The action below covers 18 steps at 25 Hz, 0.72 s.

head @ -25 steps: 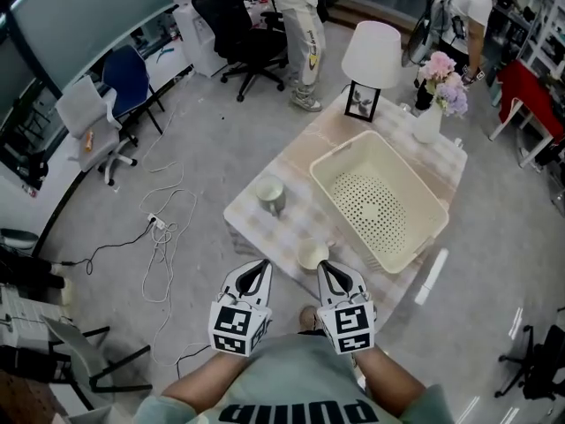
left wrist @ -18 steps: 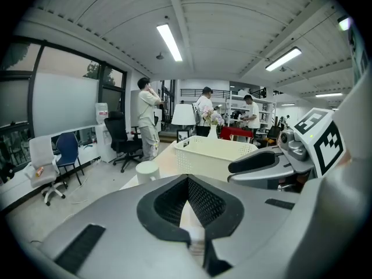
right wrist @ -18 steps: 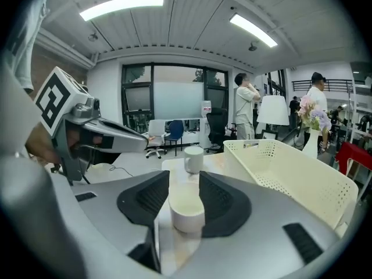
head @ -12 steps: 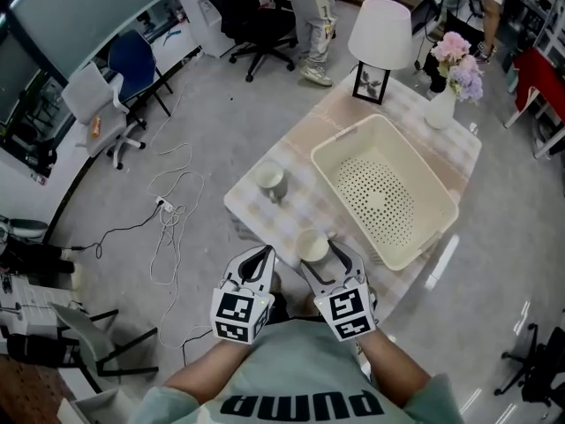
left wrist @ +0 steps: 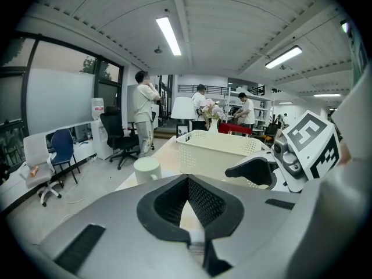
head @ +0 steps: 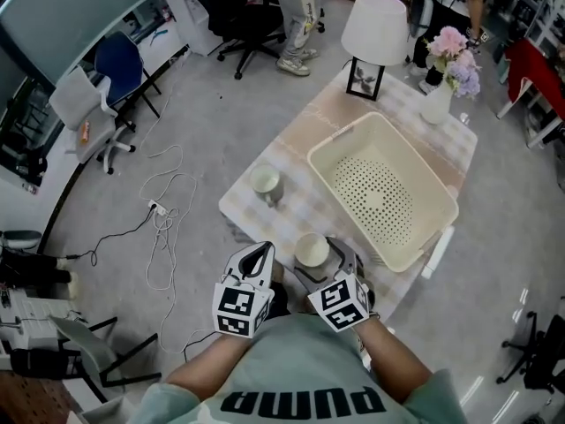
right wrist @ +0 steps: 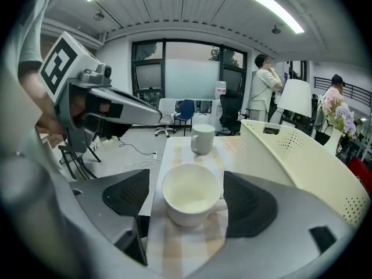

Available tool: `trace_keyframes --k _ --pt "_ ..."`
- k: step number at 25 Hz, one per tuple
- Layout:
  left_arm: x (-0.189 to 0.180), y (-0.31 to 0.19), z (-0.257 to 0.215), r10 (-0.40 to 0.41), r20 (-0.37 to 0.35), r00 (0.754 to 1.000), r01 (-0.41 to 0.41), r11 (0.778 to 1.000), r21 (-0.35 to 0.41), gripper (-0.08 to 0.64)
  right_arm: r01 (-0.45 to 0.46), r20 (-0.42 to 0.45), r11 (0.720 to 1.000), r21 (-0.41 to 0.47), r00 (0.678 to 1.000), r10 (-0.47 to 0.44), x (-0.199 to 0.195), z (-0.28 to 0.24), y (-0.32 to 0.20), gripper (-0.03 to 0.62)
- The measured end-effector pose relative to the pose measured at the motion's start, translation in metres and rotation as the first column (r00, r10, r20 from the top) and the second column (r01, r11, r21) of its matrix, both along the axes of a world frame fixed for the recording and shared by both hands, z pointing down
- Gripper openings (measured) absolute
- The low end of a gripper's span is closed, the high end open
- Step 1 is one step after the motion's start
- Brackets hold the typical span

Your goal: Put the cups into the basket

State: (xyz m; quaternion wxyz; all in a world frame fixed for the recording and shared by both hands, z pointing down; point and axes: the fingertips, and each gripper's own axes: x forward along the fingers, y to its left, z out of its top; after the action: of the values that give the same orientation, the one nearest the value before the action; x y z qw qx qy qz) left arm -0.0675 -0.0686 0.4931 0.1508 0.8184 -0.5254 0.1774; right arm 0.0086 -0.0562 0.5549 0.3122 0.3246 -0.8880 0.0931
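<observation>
1. a small table (head: 300, 212) with a light checked cloth stands on a grey floor (head: 221, 122) in a big office room. long lights run along the ceiling.
2. a big cream basket (head: 375, 193) with little holes in its bottom sits on the right part of the table.
3. the near cup (head: 312, 249) stands at the near end of the table, just beside the basket's left wall. the far cup (head: 265, 182) stands further along, at the left edge, apart from the basket.
4. the right gripper (head: 325, 259) has its fingers spread wide. they have just been opening. the near cup stands between them, and the fingers do not touch it.
5. the left gripper (head: 259, 254) is just beside the right one, with its fingers pressed together.
6. at the far end of the table stand a white lamp (head: 375, 26), a small picture frame (head: 361, 79) and a vase (head: 436, 102) with flowers (head: 452, 56).
7. around the table are a blue chair (head: 119, 64), a grey chair (head: 84, 113) and a black chair (head: 231, 11). white cables (head: 168, 228) lie on the floor. a person (head: 296, 11) stands past the far end.
8. the basket's wall rises between the near cup and the inside of the basket.
</observation>
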Motion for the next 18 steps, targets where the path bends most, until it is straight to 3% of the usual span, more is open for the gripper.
trace_keyframes --k 9,18 --pt "-0.006 -0.019 0.014 0.049 0.005 0.999 -0.049 0.999 -0.020 0.005 0.001 -0.096 0.999 -0.054 0.995 -0.006 -0.003 0.027 -0.008 0.382" --pt "-0.009 -0.026 0.023 0.086 -0.007 0.996 -0.087 0.996 -0.037 0.005 0.011 -0.215 0.999 -0.039 0.976 -0.019 -0.004 0.043 -0.017 0.382"
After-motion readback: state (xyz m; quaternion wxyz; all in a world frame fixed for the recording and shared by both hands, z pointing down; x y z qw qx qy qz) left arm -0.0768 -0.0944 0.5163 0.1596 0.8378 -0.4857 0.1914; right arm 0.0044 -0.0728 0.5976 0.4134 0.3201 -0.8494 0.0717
